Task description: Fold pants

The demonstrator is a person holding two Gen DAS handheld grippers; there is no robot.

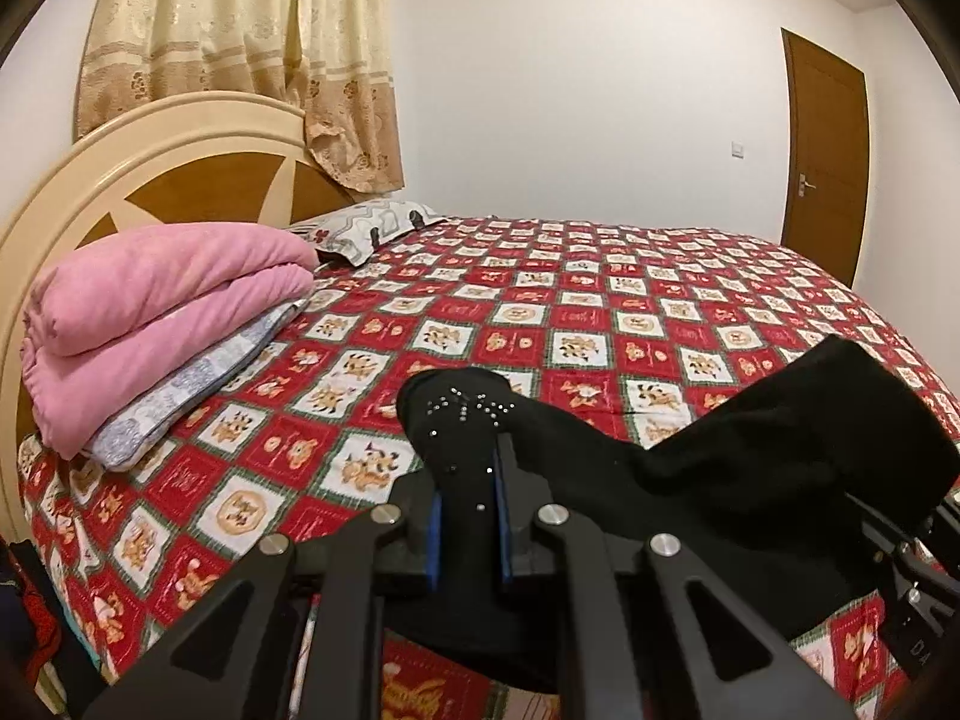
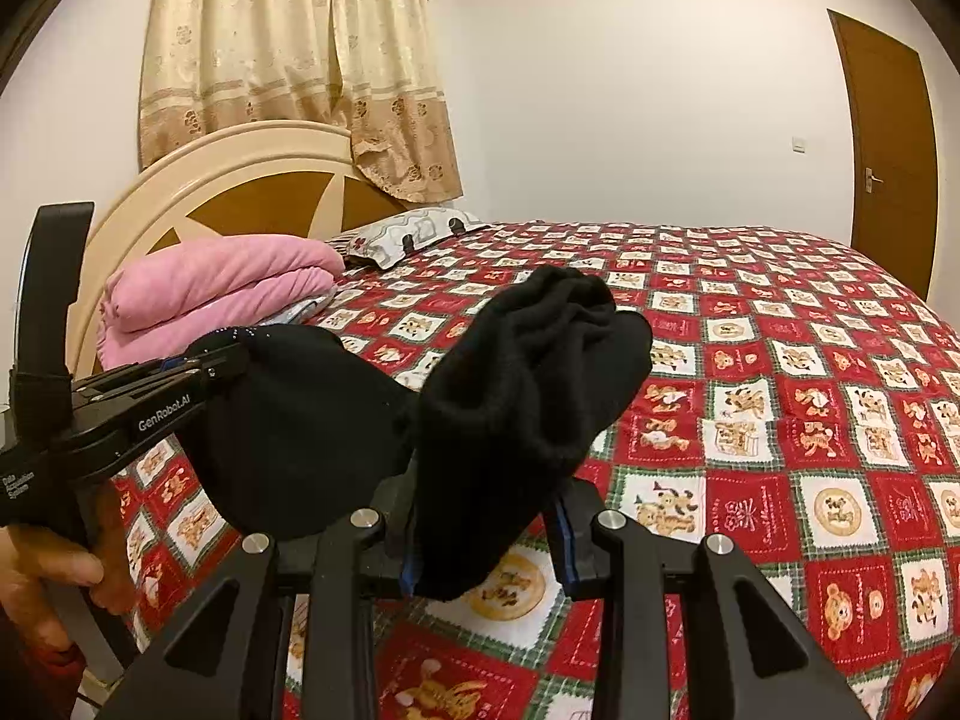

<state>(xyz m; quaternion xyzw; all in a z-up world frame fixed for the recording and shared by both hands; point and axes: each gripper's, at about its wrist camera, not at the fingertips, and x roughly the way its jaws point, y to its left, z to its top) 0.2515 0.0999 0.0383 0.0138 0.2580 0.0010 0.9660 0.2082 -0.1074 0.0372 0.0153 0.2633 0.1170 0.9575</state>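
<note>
Left gripper: jaws pinched tight on the pants, blue pads pressed to the black cloth on both sides. The clamped bit carries a scatter of small silver studs and stands up above the fingertips.

Right gripper: jaws part-way apart, closed on a thick bunched wad of the same pants, which bulges up and forward over the fingers.

Pants: black, held up off the bed between the two grippers, sagging in a dark swag from one to the other. Lower folds hang close to the bedspread; cannot tell whether they touch it.

Right wrist view: left gripper seen side-on at the left edge, a hand around its grip.

Bed: red checked spread with cartoon squares. Near the headboard, a folded pink blanket on a grey patterned pillow; another pillow beyond it. Curtain behind, brown door at right.
</note>
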